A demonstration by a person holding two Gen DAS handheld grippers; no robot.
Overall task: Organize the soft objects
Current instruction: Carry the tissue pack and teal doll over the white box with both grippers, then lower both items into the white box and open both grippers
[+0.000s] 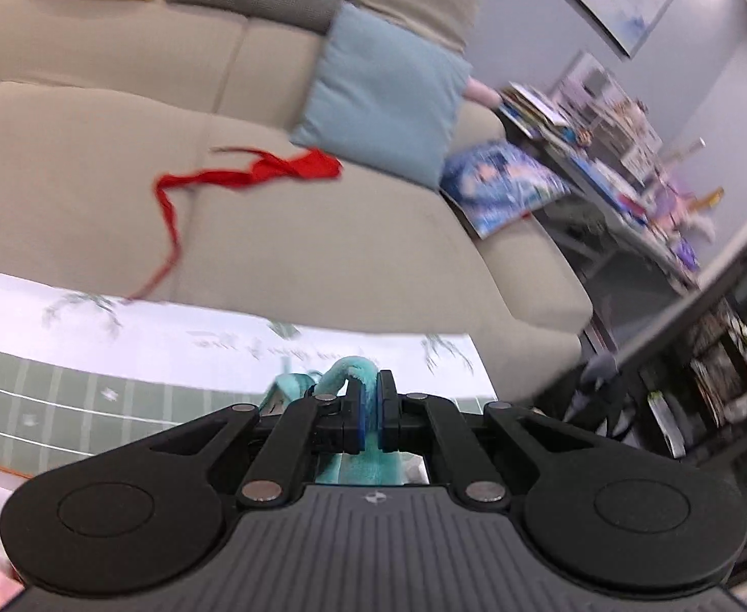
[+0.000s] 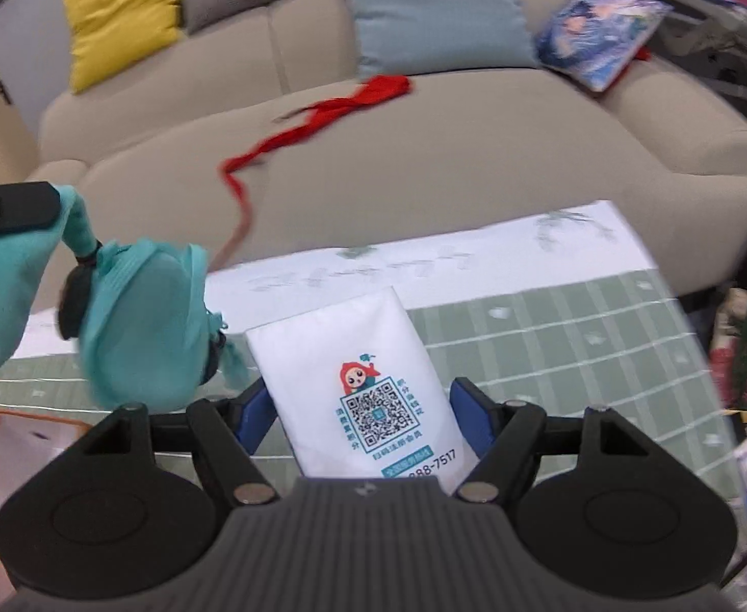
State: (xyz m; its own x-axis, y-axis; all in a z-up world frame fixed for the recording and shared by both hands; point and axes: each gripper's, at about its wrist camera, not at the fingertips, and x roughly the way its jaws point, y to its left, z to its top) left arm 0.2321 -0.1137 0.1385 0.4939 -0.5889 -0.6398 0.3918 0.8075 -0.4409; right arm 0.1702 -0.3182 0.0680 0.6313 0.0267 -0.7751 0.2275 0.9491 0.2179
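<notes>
Left wrist view: the left gripper (image 1: 370,410) squeezes the teal plush toy (image 1: 353,372) to lift it off the tabletop (image 1: 67,382). At 12 o'clock from the right gripper (image 2: 363,415), its wide-apart fingers sit on both sides of the white packet (image 2: 358,372), ready to grab.

Both tools look the same. The left gripper (image 1: 369,415) has a dark grey ribbed body with a small round emblem, two big black round discs at the sides, black link arms with silver rivets, and blue pads (image 1: 358,418) inside the fingers. The right gripper (image 2: 362,415) shows the same parts, with blue pads (image 2: 467,418) too.
</notes>
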